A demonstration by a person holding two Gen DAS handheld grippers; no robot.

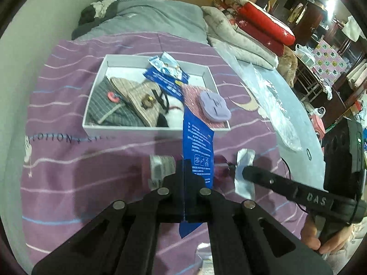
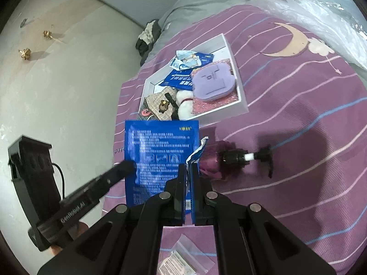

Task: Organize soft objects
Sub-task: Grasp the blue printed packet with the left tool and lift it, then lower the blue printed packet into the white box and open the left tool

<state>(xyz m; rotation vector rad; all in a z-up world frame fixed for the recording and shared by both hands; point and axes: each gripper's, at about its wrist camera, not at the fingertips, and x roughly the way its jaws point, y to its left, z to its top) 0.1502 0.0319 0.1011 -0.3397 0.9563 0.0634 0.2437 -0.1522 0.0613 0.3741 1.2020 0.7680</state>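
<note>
Views differ. My left wrist camera shows the blue packet [image 1: 198, 151] edge-on, clamped between my closed left gripper [image 1: 184, 167], with my right gripper [image 1: 246, 171] at a silver pouch [image 1: 245, 171]; whether the right jaws are together cannot be told there. My right wrist camera shows the packet [image 2: 160, 151] face-on: flat, glossy, white print, one corner torn. My right gripper [image 2: 188, 171] is closed on that torn edge, and my left gripper [image 2: 128, 168] touches the packet's other side. The packet hangs above the bedspread [image 2: 298, 160], near the box [image 1: 158, 128] front edge. Only the right view shows a pump bottle [image 2: 229, 159].
</note>
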